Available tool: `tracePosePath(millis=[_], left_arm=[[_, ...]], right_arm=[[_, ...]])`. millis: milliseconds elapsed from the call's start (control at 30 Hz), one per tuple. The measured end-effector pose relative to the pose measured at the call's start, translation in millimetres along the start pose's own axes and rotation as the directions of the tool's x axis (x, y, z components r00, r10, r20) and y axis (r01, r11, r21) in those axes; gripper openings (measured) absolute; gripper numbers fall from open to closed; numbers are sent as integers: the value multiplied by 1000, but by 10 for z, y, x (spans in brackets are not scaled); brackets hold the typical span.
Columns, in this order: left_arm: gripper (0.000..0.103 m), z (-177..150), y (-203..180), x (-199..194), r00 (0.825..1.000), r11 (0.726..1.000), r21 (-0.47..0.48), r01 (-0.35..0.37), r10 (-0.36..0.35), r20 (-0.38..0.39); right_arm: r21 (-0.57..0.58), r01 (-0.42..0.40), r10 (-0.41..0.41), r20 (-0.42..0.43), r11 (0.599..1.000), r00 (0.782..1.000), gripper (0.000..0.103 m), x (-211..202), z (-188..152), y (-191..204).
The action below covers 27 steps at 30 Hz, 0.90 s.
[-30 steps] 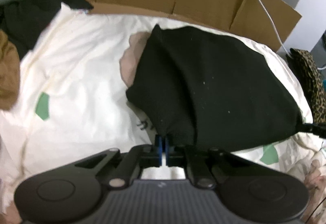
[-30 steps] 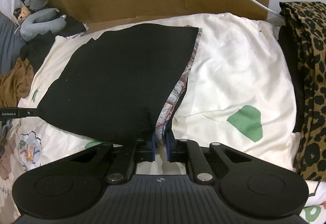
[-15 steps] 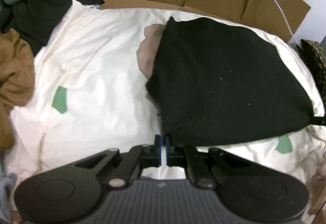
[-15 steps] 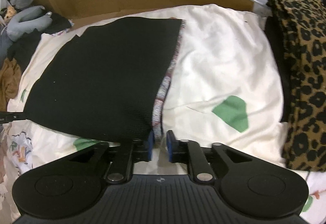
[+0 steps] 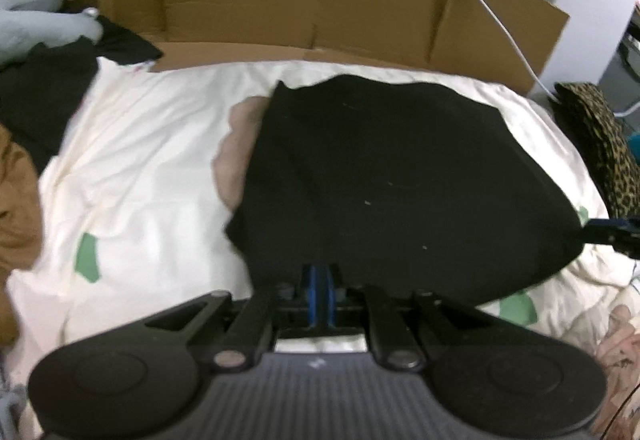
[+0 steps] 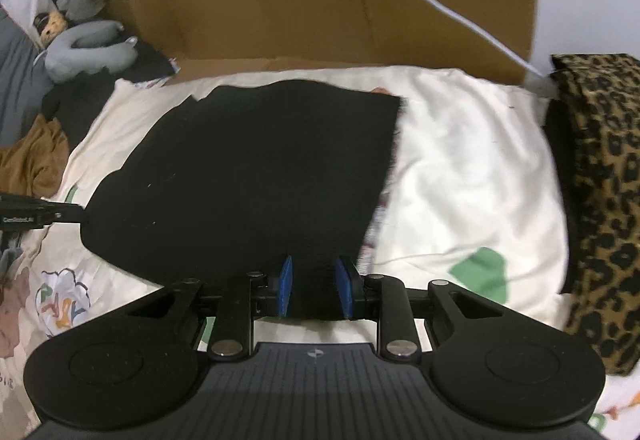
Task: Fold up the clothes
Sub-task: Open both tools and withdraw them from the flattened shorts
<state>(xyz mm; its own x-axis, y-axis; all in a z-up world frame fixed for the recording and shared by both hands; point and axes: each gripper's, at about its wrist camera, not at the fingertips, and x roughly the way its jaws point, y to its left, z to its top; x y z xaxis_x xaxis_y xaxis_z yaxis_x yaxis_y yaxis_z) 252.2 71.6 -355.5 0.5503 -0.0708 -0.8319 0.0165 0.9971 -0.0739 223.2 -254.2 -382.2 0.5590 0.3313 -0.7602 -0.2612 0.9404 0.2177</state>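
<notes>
Black garment (image 5: 392,184) spread mid-bed, near edge between left gripper (image 5: 319,290) narrow-set, parting fingers and right gripper (image 6: 315,290) widening, non-pressing fingers; likely to snag and unfold if lifted early.

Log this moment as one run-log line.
task: fold clothes | black garment flat on cream bedsheet | left gripper shut at its near edge | right gripper opening, cloth between fingers
</notes>
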Motion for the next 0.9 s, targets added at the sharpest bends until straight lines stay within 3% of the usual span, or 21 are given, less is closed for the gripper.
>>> tracePosePath(millis=[267,467,600,833,900], left_arm=[[13,-139,-37,241,998,998,50,-33,36,-54],[10,-184,195,363,991,996,0,-92,91,-98],[14,-173,257,285,985,990,-2,-141,141,-98],[22,-190,400,22,988,988,-71,-137,131,-76],[29,-211,396,-27,991,989,-86,-120,115,-68]], right_arm=[[-30,18,-20,-50,999,999,31,278,-96,-16],[-75,28,-32,-55,997,998,30,367,-177,-110],[-76,56,-60,-54,996,997,28,344,-165,-136],[-22,56,-57,-29,998,998,31,84,-144,-102],[7,41,-41,-30,999,999,31,32,-153,-110]])
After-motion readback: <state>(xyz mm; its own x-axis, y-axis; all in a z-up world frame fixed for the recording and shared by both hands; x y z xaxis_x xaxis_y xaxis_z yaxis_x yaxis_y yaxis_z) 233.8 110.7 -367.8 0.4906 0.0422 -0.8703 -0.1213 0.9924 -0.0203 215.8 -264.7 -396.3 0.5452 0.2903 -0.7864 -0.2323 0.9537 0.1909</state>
